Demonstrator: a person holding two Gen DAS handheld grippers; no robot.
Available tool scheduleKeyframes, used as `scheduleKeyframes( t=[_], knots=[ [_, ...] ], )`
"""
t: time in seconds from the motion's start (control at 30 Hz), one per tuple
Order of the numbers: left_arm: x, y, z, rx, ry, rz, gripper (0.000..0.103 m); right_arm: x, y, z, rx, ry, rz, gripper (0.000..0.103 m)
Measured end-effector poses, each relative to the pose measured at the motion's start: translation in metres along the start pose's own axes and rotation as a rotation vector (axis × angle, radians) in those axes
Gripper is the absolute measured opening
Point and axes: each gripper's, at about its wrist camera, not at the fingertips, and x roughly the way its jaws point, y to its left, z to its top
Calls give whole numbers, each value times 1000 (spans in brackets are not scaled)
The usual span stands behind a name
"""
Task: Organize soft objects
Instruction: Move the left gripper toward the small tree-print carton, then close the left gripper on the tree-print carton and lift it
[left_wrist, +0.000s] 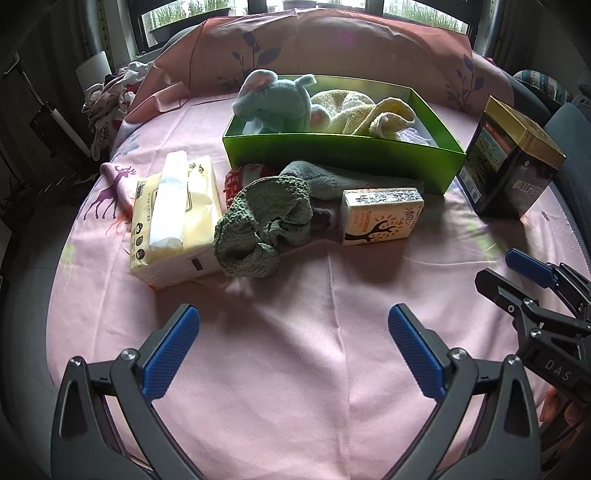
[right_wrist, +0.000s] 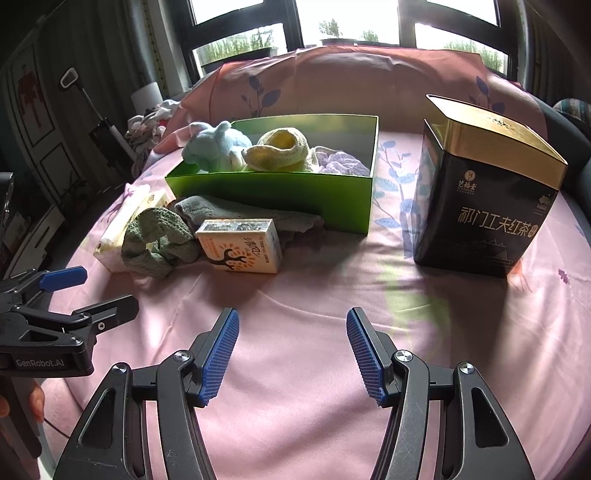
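A green box (left_wrist: 343, 153) (right_wrist: 273, 195) on the pink bed holds a blue plush toy (left_wrist: 273, 101) (right_wrist: 216, 146), a yellow towel (left_wrist: 373, 112) (right_wrist: 280, 149) and a lilac cloth (right_wrist: 341, 164). In front of it lie a green knitted cloth (left_wrist: 258, 223) (right_wrist: 157, 236), a grey cloth (left_wrist: 343, 181) (right_wrist: 229, 210) and a red-white cloth (left_wrist: 240, 177). My left gripper (left_wrist: 293, 350) (right_wrist: 92, 290) is open and empty, short of the green cloth. My right gripper (right_wrist: 293, 358) (left_wrist: 517, 275) is open and empty, short of the small carton.
A tissue pack (left_wrist: 173, 218) (right_wrist: 122, 229) lies left of the cloths. A small orange-white carton (left_wrist: 380, 214) (right_wrist: 242, 247) stands in front of the box. A black and gold tea tin (left_wrist: 513, 162) (right_wrist: 484, 192) stands at the right. A pink pillow (left_wrist: 332, 51) lies behind.
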Motion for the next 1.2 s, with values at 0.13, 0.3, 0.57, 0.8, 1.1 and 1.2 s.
scheduleKeyframes(
  t=[0.13, 0.3, 0.57, 0.8, 1.1, 1.2],
  knots=[
    [8, -1, 0, 6, 15, -9, 102, 4, -1, 1, 1, 2, 1, 61],
    [15, -4, 3, 9, 15, -29, 102, 11, -3, 4, 3, 10, 3, 61],
    [26, -15, 10, 45, 4, -131, 101, 21, -11, 13, 27, 16, 45, 61],
    [45, -21, 15, 66, 1, -256, 91, 35, -15, 25, 64, 27, 157, 61],
    [65, -14, 28, 40, 0, -362, 70, 62, -6, 46, 41, 59, 239, 61],
    [72, -7, 34, 15, 15, -397, 61, 71, -3, 52, 32, 70, 251, 61]
  ],
)
